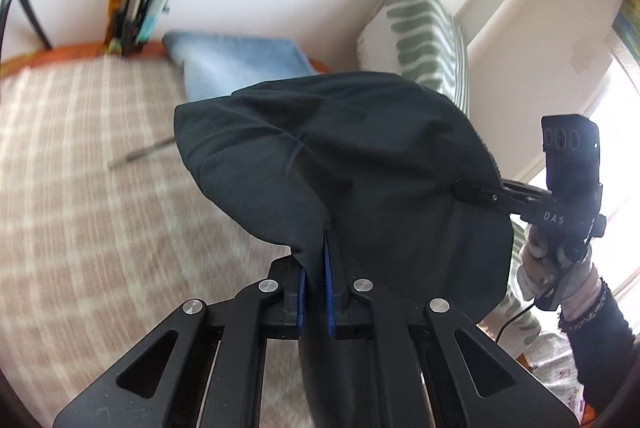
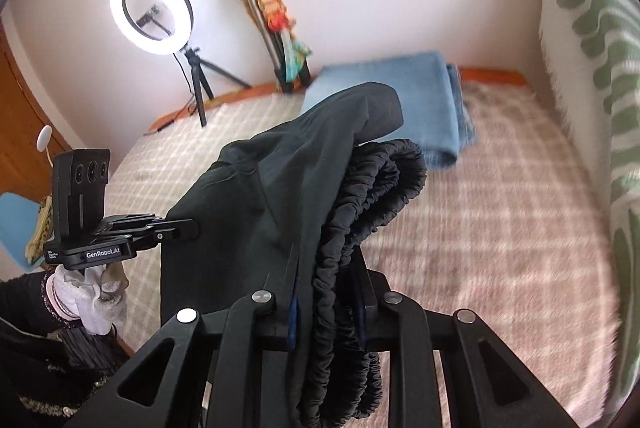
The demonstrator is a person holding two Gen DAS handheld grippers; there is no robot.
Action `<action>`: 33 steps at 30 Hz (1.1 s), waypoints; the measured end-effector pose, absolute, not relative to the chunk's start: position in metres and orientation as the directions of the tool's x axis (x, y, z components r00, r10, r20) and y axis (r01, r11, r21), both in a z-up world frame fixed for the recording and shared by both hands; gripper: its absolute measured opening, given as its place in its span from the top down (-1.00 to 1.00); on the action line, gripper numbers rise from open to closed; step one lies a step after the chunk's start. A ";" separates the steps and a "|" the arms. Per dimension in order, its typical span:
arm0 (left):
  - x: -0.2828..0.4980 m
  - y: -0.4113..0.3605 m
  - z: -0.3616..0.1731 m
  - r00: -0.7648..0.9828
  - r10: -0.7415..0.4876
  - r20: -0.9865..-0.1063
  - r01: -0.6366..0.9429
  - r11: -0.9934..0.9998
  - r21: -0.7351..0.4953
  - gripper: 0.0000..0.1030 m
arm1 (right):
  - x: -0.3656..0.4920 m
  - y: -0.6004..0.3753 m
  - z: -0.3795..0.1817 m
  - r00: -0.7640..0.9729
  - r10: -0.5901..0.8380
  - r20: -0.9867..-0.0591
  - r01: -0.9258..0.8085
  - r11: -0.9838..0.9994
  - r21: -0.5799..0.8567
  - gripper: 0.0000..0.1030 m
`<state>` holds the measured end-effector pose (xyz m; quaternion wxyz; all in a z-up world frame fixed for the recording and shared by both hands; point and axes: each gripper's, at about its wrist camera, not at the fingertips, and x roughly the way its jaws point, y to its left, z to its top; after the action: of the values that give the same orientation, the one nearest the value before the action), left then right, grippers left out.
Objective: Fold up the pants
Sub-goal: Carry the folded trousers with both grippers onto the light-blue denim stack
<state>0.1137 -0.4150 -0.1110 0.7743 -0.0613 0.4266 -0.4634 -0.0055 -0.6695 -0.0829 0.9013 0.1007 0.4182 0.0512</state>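
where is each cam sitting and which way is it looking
Left wrist: on the left gripper, looking down across the bed to the wall; shows the gloved right hand holding the right gripper.
Right wrist: on the right gripper, facing the ring light; shows the gloved left hand.
Shared: dark pants clamped by both grippers, blue folded cloth, green-striped pillow.
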 end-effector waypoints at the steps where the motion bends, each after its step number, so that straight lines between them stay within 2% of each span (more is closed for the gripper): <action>1: 0.118 -0.417 -0.105 0.215 -0.773 -0.596 0.672 0.561 -0.484 0.89 | -0.002 -0.671 -0.077 0.657 0.170 -0.734 -0.007 0.976 0.220 0.62; 9: 0.166 -0.433 -0.068 0.286 -0.781 -0.555 0.702 0.565 -0.434 0.89 | 0.045 -0.688 -0.047 0.729 0.122 -0.673 0.002 0.984 0.180 0.62; 19: 0.234 -0.464 -0.053 0.361 -0.757 -0.545 0.705 0.604 -0.372 0.89 | 0.131 -0.713 -0.036 0.775 0.052 -0.629 0.034 0.992 0.124 0.62; 27: 0.277 -0.491 -0.075 0.379 -0.719 -0.583 0.678 0.645 -0.353 0.89 | 0.199 -0.739 -0.057 0.752 0.021 -0.659 0.077 0.990 0.118 0.62; 33: 0.293 -0.510 -0.101 0.368 -0.681 -0.633 0.667 0.668 -0.330 0.89 | 0.231 -0.750 -0.090 0.695 -0.015 -0.719 0.105 0.991 0.081 0.62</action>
<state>0.2926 -0.5101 -0.1010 0.8271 -0.0086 0.3872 -0.4074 0.2311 -0.7499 -0.0899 0.9188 0.0578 0.3890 -0.0328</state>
